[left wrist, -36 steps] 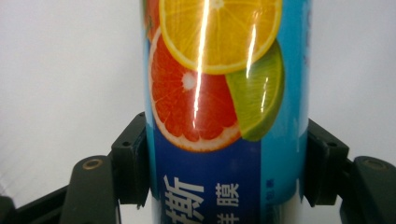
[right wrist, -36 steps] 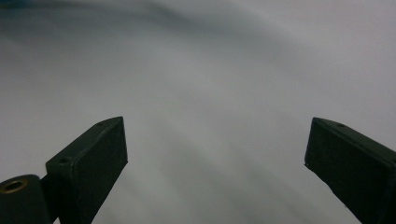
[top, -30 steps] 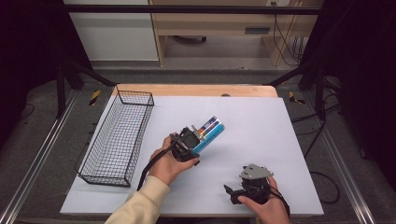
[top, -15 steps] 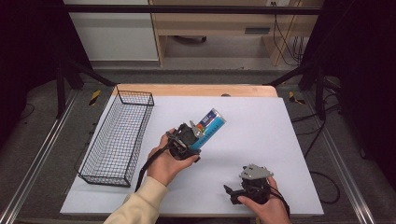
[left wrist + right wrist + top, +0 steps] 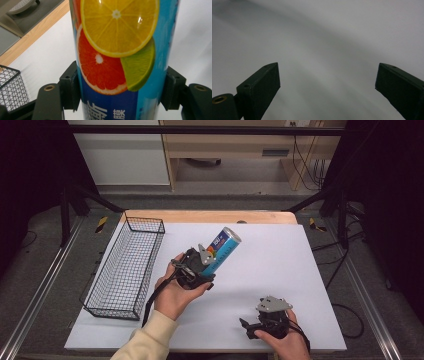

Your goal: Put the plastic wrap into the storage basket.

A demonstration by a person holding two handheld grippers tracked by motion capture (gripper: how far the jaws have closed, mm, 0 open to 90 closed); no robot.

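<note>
Since earlier frame: left tongs raised, can lifted off worktop, now tilted up toward far right. Left tongs clenched on can's lower part, pads pressing both sides. Wire basket just left, apart. Right tongs unmoved near front edge, jaws spread, nothing between.

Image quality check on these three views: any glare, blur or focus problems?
High view: evenly lit, sharp, dark at the sides. Left gripper view: the can sits close, small glare spots on its orange slice, print still readable. Right gripper view: soft grey shadow bands across the table, no detail to focus on.
</note>
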